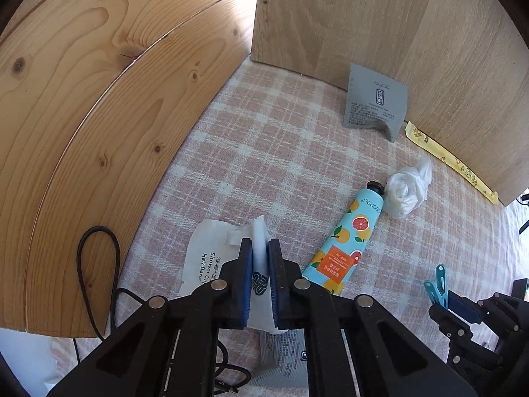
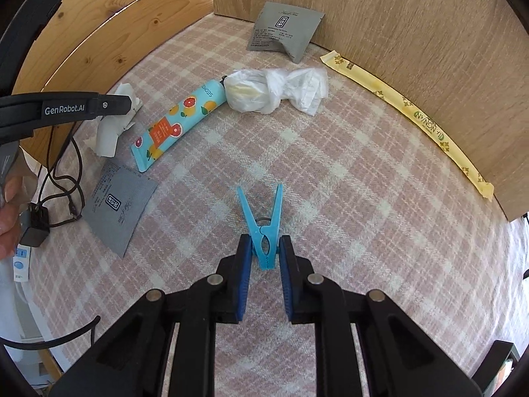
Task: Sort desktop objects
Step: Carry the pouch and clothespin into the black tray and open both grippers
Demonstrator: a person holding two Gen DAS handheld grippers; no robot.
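Blue plastic peg (image 2: 263, 228) sits between the pads of the right tool (image 2: 263, 254), pinched at its waist. Its long axis runs straight ahead, in line with the tool's fingers; the closed tip points back toward the camera and the two legs fan open away from it, above the pink checked cloth on the table (image 2: 363, 198). Whether the peg touches the cloth cannot be told.

To the left, the left tool (image 1: 260, 258) is pressed onto a white packet (image 1: 259, 284), which stands on edge between its pads; the packet is folded or crumpled. Under it lies another white sachet (image 1: 205, 258) printed with shower-cap wording.

Ahead of both tools, and nearer the left one, a fruit-patterned tube (image 2: 180, 120) lies slanted, its cap touching a crumpled clear bag (image 2: 274, 91). A grey sachet (image 2: 284, 29) leans against the wooden back wall (image 2: 413, 16); a second grey sachet (image 2: 120, 208) lies flat at the left. A long yellow sleeve (image 2: 406, 112) runs along the wall's foot on the right, well apart from the peg.

Both tools carry loads, so the next move is likely a placement; no sorting spot shows.
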